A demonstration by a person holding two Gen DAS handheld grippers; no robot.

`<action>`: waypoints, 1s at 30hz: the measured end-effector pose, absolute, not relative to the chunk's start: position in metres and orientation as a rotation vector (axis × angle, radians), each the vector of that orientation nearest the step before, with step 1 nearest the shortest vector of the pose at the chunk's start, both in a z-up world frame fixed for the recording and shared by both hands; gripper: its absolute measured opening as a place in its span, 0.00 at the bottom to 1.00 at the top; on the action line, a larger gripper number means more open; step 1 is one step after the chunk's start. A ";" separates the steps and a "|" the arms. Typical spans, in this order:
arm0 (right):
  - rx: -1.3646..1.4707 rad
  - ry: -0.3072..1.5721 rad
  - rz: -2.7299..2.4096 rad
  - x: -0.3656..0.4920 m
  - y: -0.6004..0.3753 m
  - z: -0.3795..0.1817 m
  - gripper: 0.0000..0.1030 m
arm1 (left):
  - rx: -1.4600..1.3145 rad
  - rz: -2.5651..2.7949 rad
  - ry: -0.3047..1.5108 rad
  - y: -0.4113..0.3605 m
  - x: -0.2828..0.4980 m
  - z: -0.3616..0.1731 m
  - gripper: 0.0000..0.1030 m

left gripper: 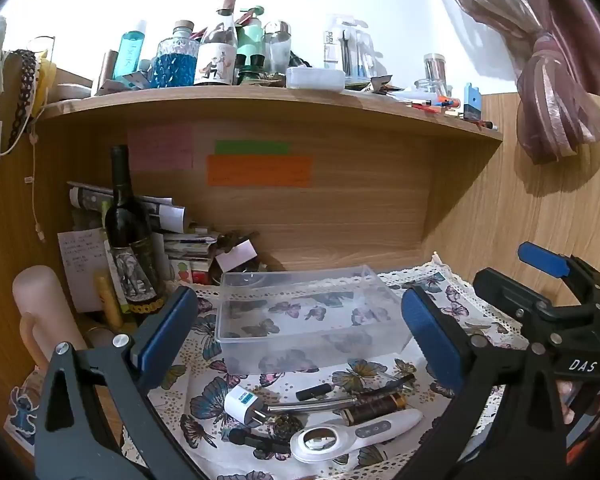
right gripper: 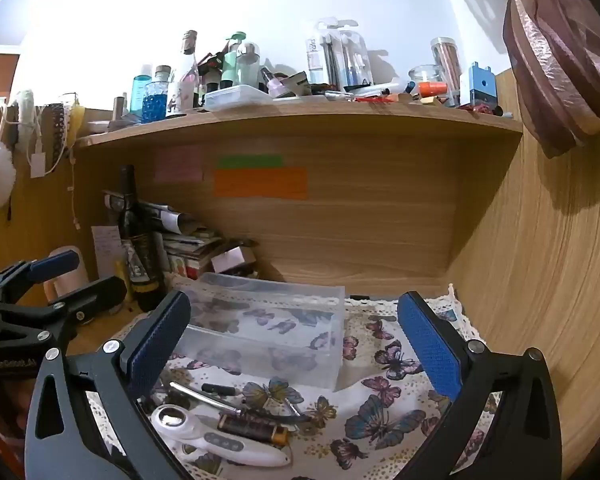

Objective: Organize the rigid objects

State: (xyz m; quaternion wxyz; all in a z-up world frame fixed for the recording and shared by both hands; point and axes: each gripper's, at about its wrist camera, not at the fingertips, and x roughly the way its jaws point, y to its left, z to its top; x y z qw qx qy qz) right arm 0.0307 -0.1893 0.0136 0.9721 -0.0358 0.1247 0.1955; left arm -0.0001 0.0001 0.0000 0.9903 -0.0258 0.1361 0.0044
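Note:
A clear plastic box point(left gripper: 308, 312) stands empty on the butterfly cloth point(left gripper: 204, 396); it also shows in the right wrist view point(right gripper: 268, 328). In front of it lie a white charger plug point(left gripper: 242, 402), a small black cylinder point(left gripper: 314, 392), a bent metal tube point(left gripper: 340, 398), a brown battery-like cylinder point(left gripper: 374, 403) and a white handheld magnifier point(left gripper: 352, 434). The right wrist view shows the magnifier point(right gripper: 212, 436), cylinder point(right gripper: 252, 428) and tube point(right gripper: 204, 396). My left gripper point(left gripper: 300, 340) is open and empty above them. My right gripper point(right gripper: 294, 344) is open and empty, to the right.
A dark wine bottle point(left gripper: 130, 240), a pink mug point(left gripper: 40, 320) and stacked papers point(left gripper: 188, 244) crowd the back left corner. A wooden shelf point(left gripper: 260, 100) with several bottles hangs overhead. A wooden wall point(right gripper: 540, 280) closes the right side.

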 end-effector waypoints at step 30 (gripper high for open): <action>-0.062 0.254 0.398 0.026 -0.191 0.015 1.00 | -0.044 0.009 0.240 -0.006 -0.007 0.005 1.00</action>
